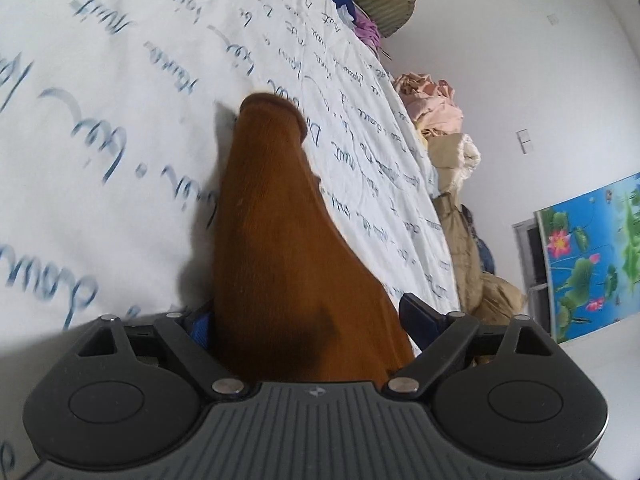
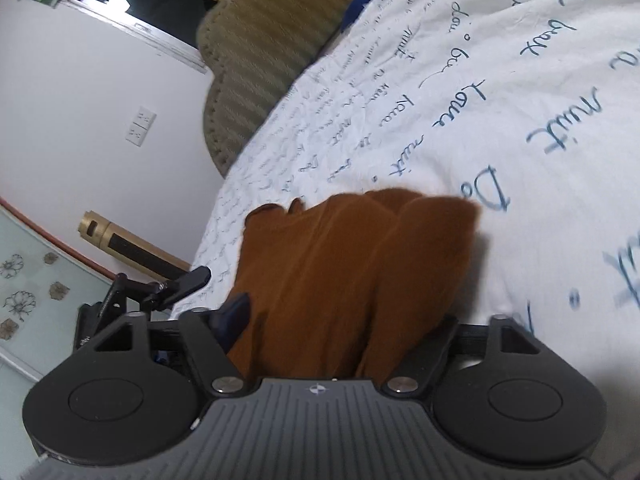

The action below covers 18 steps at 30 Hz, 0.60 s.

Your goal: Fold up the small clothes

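Left wrist view, garment: we see a rust-brown knitted garment running from between our fingers out over the bed, its rolled end lying on the sheet
Left wrist view, left gripper: our jaws stand wide, one dark fingertip clear on the right, the other mostly hidden behind the cloth; the brown fabric lies between them, and we cannot tell whether the pads press on it
Left wrist view, bed sheet: white, printed with blue handwriting, tilted across the view
Left wrist view, surroundings: a heap of pink and beige clothes lies beyond the bed's edge, and a lotus picture leans by the white wall

Right wrist view, garment: the same brown cloth bunches in folds in front of us, resting on the sheet
Right wrist view, right gripper: our jaws are partly open with the fabric filling the gap; one finger shows at the left, the other is covered, so we cannot tell if it is clamped
Right wrist view, left gripper: its dark frame shows at the bed's edge
Right wrist view, surroundings: an olive ribbed headboard stands at the far end
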Motion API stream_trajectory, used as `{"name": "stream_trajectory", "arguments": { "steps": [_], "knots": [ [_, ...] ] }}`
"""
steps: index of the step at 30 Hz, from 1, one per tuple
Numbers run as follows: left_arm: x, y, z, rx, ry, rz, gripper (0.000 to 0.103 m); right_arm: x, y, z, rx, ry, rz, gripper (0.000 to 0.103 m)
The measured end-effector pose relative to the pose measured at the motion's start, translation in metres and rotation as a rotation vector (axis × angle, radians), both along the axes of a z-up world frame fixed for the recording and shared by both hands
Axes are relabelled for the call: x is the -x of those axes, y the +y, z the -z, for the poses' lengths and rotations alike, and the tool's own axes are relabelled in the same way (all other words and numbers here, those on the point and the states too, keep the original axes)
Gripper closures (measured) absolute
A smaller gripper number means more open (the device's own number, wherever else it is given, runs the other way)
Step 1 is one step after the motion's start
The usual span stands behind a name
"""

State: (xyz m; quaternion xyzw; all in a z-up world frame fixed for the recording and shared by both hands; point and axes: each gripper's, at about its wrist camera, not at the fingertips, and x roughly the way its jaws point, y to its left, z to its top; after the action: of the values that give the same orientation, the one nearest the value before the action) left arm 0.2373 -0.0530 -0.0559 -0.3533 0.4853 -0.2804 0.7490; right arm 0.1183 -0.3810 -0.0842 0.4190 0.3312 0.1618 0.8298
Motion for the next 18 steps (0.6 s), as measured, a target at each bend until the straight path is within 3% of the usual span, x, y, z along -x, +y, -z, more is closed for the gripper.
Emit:
{"name": "stream_trajectory", "arguments": {
  "steps": [2, 5, 9, 11, 16, 18],
  "knots": [
    [-0.005, -0.009, -0.001, -0.038, -0.02, -0.002, 0.024, -0.009, 0.005, -0.001, 0.04, 0.025, -0.014, 0.057],
    [-0.017, -0.017, -0.003, -0.091, -0.039, -0.019, 0.041, -0.017, 0.015, -0.003, 0.091, 0.036, -0.019, 0.065],
    [-0.026, -0.019, -0.004, -0.167, -0.064, -0.04, 0.083, -0.018, 0.025, -0.01, 0.166, 0.016, -0.015, 0.07],
    [-0.019, -0.021, -0.011, -0.223, -0.134, -0.018, 0.086, -0.013, 0.032, -0.016, 0.233, -0.016, -0.013, 0.073],
    [0.021, -0.042, -0.053, -0.447, -0.457, 0.038, 0.087, 0.005, 0.055, -0.045, 0.437, -0.164, -0.029, 0.075],
    [0.025, -0.051, -0.07, -0.503, -0.539, 0.027, 0.087, 0.009, 0.063, -0.059, 0.51, -0.225, -0.031, 0.075]
  ]
}}
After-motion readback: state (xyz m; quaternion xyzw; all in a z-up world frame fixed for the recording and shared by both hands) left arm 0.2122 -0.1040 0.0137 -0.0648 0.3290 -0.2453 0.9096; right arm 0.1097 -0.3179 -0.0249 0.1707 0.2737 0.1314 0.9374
